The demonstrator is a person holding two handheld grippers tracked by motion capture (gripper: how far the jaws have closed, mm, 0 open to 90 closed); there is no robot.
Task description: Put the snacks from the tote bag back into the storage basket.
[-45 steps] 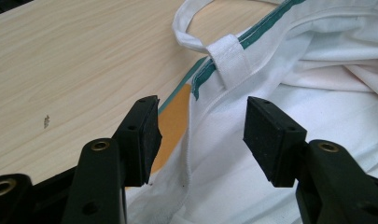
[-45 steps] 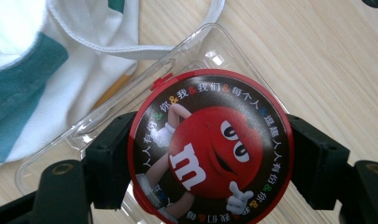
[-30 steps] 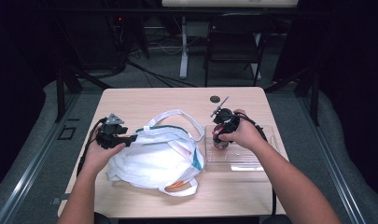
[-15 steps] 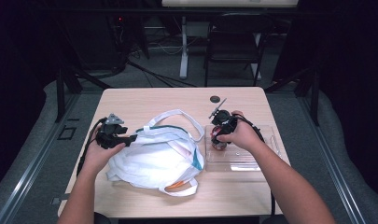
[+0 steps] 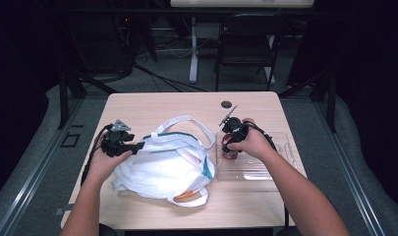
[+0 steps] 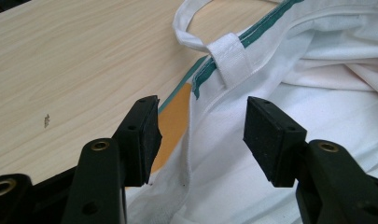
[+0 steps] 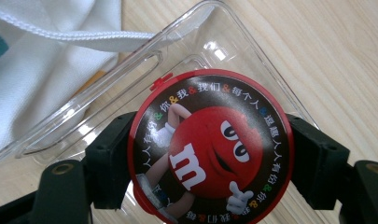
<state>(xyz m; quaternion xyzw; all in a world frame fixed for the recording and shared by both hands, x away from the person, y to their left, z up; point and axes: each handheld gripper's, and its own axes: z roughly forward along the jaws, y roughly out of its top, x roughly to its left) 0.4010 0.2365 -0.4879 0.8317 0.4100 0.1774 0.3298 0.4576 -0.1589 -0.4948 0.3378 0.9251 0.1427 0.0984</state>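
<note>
A white cloth bag (image 5: 167, 162) with green trim lies slumped in the middle of the table. My left gripper (image 5: 136, 146) is at its left rim, open; in the left gripper view (image 6: 200, 130) the bag's hem (image 6: 189, 140) runs between the jaws, untouched by either pad. A round red M&M's candy container (image 7: 210, 144) sits between the jaws of my right gripper (image 7: 210, 154), which is shut on its sides. It hangs over the left end of a clear plastic tray (image 7: 214, 28). From above, the container (image 5: 230, 152) shows just below the right hand, over the tray (image 5: 275, 162).
Something orange (image 5: 184, 195) peeks from the bag's near edge, and an orange patch (image 6: 175, 126) lies by the hem. A black round grommet (image 5: 226, 104) sits in the table's far side. A chair (image 5: 245, 49) stands behind the table. The bag's handle (image 5: 199, 125) loops towards the tray.
The right hand has shifted slightly left and down with the container. The left gripper and the bag have stayed put.
</note>
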